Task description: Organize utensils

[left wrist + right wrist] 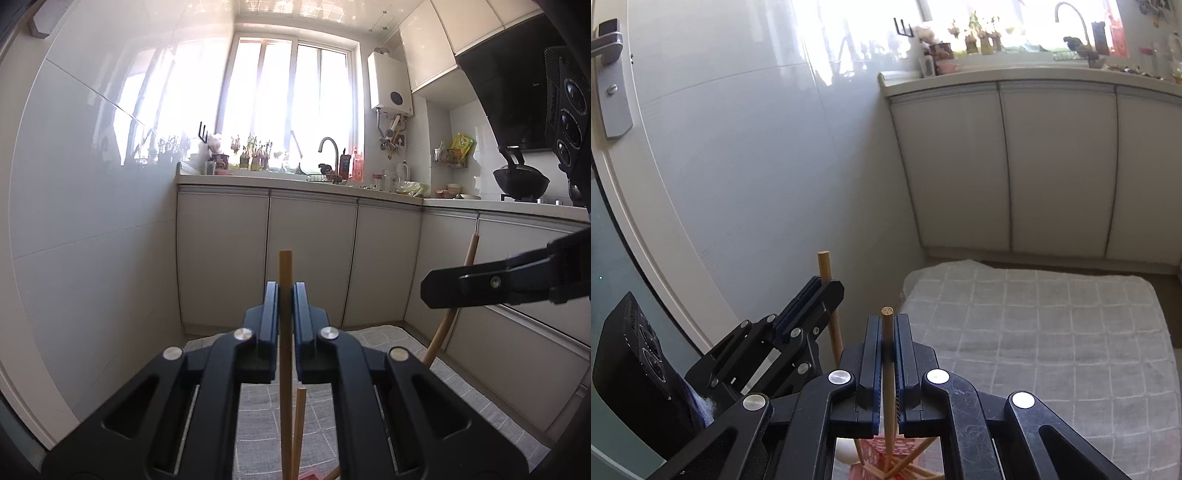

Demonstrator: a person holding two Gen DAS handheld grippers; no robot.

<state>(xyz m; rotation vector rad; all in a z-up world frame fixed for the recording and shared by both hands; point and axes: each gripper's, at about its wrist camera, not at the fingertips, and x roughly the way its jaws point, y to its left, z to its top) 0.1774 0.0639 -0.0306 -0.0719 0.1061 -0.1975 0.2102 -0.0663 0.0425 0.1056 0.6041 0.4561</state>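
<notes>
- While each claw pinches one chopstick, both sticks stand near upright over a red holder (886, 458) at the bottom edge of the right wrist view.
- Left claw (285, 295): jaws nearly closed on a wooden chopstick (285, 269), whose top pokes out above the fingertips and whose shaft runs down between the jaws.
- Right claw (887, 328): jaws likewise clamped on a second chopstick (887, 312), its round end showing just above the tips.
- Below the right claw, several more sticks (916, 452) fan out of the red holder; another loose stick (300, 413) leans beside the left one.
- The holder seems to rest on a grey checked cloth (1052, 343) spread over a low surface in front of the cabinets (1056, 166); I cannot tell what lies under the cloth.
- Step in hand, as I judge it: lowering both sticks into the holder.
- To do it well, keep each stick vertical so its lower tip enters the mouth rather than catching on the rim or on the splayed sticks.
- Bring them down one after the other, since the claws are close together and could knock.
- Release only once the tip is well inside; a tilted stick could tip the light holder.
- The lower tips are hidden, so how near they are to the holder cannot be told.
</notes>
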